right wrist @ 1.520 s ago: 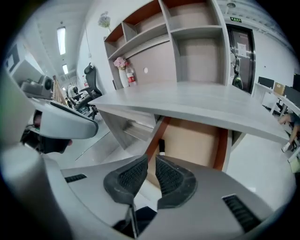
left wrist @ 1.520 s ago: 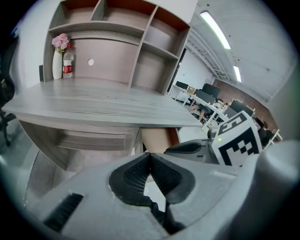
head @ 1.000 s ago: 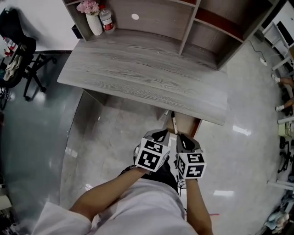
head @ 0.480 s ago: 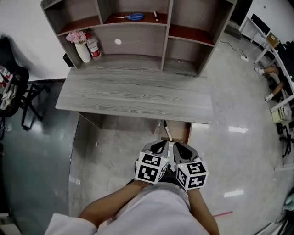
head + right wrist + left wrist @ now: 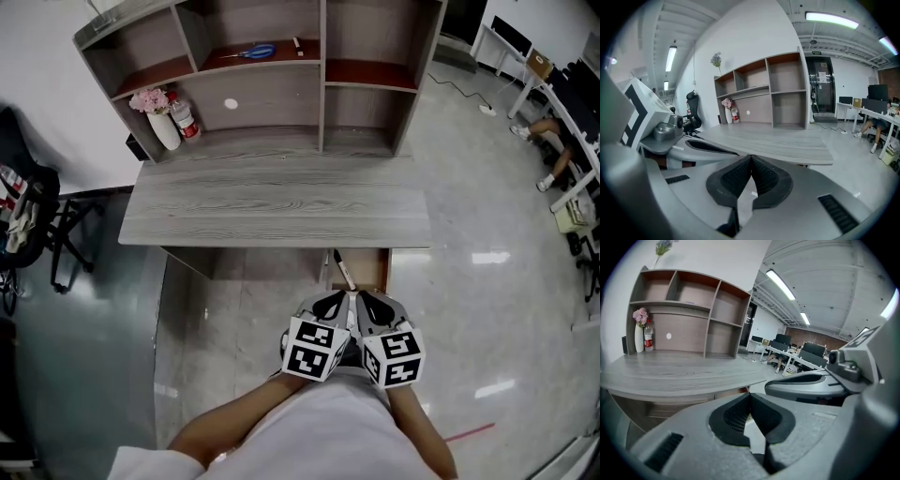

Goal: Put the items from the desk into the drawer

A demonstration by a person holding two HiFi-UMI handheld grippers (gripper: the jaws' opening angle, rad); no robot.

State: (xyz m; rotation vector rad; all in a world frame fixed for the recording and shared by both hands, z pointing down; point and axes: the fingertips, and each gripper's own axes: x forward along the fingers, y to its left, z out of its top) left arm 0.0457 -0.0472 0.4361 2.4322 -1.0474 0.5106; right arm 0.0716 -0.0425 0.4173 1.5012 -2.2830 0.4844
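Both grippers are held side by side close to the person's body, in front of the desk. My left gripper (image 5: 330, 306) is shut with nothing in it, its tips meeting (image 5: 750, 394). My right gripper (image 5: 372, 306) is likewise shut and empty (image 5: 751, 157). Under the grey wooden desk (image 5: 281, 202) a drawer (image 5: 361, 270) stands pulled out, with a dark pen-like item (image 5: 343, 269) lying along its left side. On the desk's back left stand a white vase with pink flowers (image 5: 161, 122) and a bottle with a red label (image 5: 185, 119).
A shelf unit (image 5: 272, 75) rises at the back of the desk; blue scissors (image 5: 255, 52) and a small stick (image 5: 298, 43) lie on its upper shelf. A black office chair (image 5: 33, 216) stands to the left. Other desks and a seated person (image 5: 553, 164) are at the far right.
The head view has tilted up and back, bringing the whole shelf unit into sight. Both grippers have stayed shut, close together before the drawer.
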